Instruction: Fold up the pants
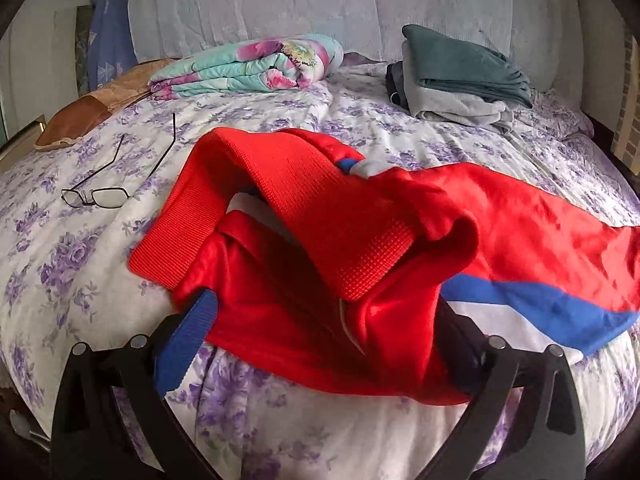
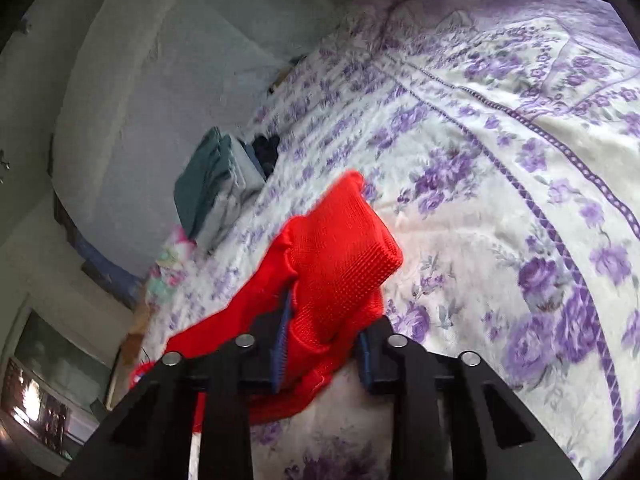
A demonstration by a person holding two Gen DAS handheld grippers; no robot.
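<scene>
Red pants (image 1: 360, 216) (soft, light, slippery) are pinched at the ribbed cuff by the right tongs (image 2: 322, 344); the left tongs (image 1: 324, 340) stand wide around loose cloth.

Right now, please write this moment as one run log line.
step: fold pants | right gripper: shut on cuff | left gripper: open, pants between fingers | surface: bed
</scene>
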